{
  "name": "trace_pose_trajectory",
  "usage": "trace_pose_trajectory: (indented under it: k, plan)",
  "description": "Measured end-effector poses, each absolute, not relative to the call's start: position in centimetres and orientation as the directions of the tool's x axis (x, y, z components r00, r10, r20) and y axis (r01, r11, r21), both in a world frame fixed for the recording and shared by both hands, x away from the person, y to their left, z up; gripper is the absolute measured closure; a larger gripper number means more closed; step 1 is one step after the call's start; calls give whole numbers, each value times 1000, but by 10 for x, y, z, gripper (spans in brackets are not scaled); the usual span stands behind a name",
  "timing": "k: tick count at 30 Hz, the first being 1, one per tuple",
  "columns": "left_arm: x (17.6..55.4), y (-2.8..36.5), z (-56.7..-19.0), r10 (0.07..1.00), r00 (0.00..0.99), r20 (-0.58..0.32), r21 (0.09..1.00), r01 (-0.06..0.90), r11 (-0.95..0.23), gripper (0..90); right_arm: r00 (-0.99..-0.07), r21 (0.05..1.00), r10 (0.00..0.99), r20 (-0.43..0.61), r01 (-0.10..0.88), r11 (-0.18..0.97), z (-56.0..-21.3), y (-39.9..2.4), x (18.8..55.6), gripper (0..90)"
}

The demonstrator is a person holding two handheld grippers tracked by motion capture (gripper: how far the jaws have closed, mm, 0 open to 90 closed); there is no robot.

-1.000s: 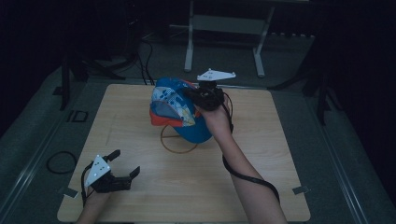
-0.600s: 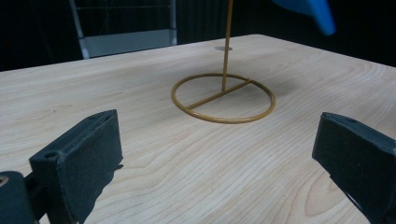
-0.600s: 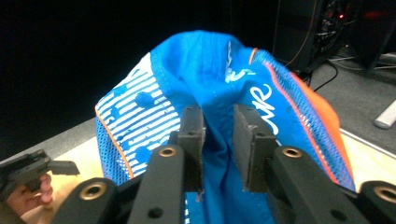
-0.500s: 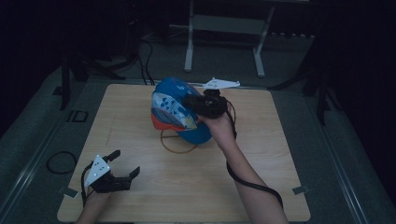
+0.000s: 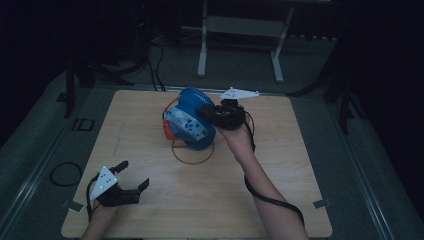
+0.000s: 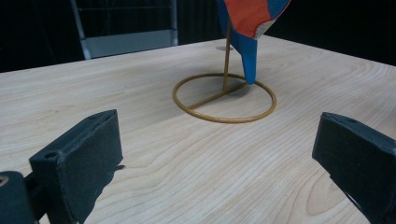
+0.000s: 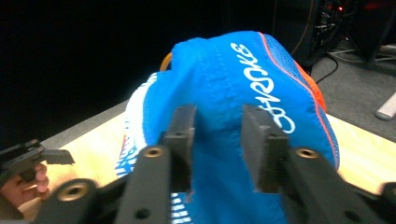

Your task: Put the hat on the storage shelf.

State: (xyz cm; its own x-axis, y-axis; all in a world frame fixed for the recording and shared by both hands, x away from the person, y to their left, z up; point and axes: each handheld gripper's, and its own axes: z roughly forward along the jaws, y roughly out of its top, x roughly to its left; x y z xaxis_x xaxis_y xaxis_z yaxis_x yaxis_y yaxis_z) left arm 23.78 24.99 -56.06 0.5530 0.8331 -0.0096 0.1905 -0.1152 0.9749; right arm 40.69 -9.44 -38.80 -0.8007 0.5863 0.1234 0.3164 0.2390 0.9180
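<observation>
Now the blue cap, orange-trimmed with white lettering, hangs on its stand; right gripper jaws have just been opening, fabric between them.

Bare forearms, no sleeves in the high view. Left gripper: black body, two blocky black jaws with flat matte pads, grey three-cornered plate on top dotted with small dark marks, thin black cable looping away beside the hand. Right gripper: black housing, same pale three-cornered plate above, black cable trailing down along the forearm. Seen close in the right gripper view: black jaw arms with brass-coloured screw inserts, rectangular dark pads with roughened faces. Small round hole in the left gripper's near jaw block.
</observation>
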Motion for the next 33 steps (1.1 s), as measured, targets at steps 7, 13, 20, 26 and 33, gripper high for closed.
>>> trace_pose_trajectory:
  k: [7,13,20,26,33]
  plan:
    - [238,250,-561,832,554,-9,975,191,-116,19,-812,931,576,88,273,242,-385,-102,401,428]
    - [238,249,-562,833,553,-7,973,195,-121,19,-831,928,554,56,249,278,-387,-106,392,287]
    - [238,248,-563,831,557,-6,972,197,-125,19,-859,941,508,56,216,260,-393,-113,385,177]
    - [238,248,-563,831,556,-4,972,197,-127,19,-863,930,505,12,196,313,-402,-116,380,152]
    - [239,249,-563,832,555,-4,973,195,-125,19,-868,919,496,4,199,340,-417,-121,377,152]
